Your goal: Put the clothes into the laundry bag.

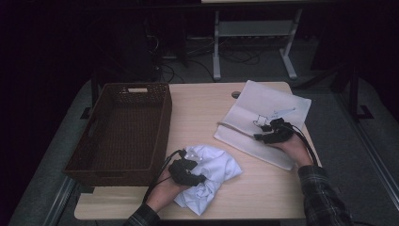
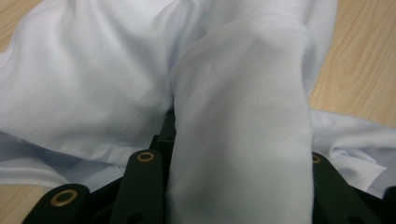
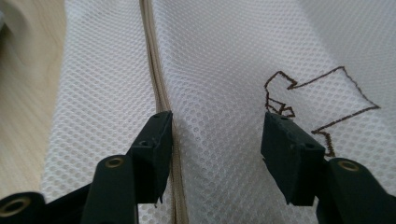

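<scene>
While much of the room behind is lost in darkness, the pale wooden bench is seen clearly from the high view, with a brown wicker basket standing on its left part. A crumpled white garment lies near the front edge, just beside the basket, and the left gripper rests on it. In the left gripper view a thick fold of that white garment is held between the jaws, which are closed partway upon it; the jaw tips themselves are buried under cloth and cannot be made out.

On the right part of the bench a white mesh bag is spread flat, its far corner reaching toward the back edge. The right gripper is set down upon it. In the right gripper view the jaws stand apart, about half open, with their tips at the mesh bag and nothing pinched between them; whether the tips press on the mesh cannot be told. A beige zip runs along the bag just beside one jaw, and a brown outline drawing is partly cut off behind the other. The person's sleeves are cropped by the bottom edge of the high view
</scene>
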